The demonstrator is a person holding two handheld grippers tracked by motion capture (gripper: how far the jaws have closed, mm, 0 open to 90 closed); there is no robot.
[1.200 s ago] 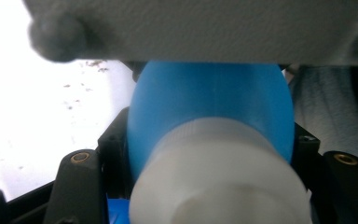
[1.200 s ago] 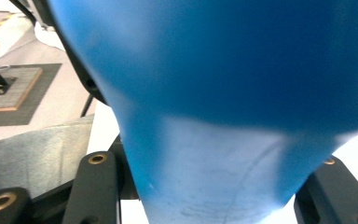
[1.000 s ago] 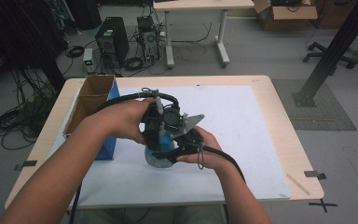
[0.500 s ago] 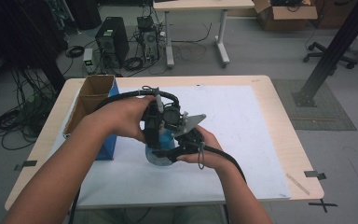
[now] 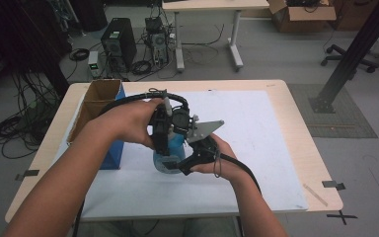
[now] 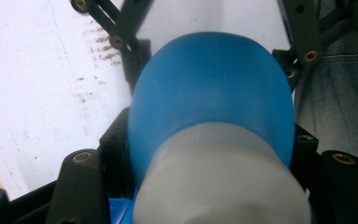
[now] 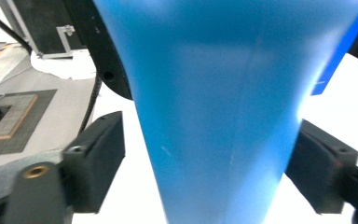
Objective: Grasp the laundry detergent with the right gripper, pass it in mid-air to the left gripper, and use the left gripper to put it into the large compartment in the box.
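Note:
A blue bottle [image 5: 171, 148] with a white cap end [image 6: 223, 182] stands on the white sheet at the table's middle. My left gripper [image 5: 165, 147] comes down from above. It is shut on the bottle, its pads [image 6: 115, 154] pressing the blue body on both sides. My right gripper [image 5: 178, 165] reaches in from the right at the bottle's lower part. Its jaws have just been opening. The blue body [image 7: 214, 116] stands between them, and the left pad [image 7: 98, 158] is clear of it. The right gripper's linkages [image 6: 116, 32] show beyond the bottle.
An open cardboard box [image 5: 96, 103] with a blue box [image 5: 112, 150] beside it sits at the table's left. The white sheet [image 5: 261, 133] covers most of the tabletop. Cables trail from both grippers. Computers, desks and a black post stand on the floor beyond.

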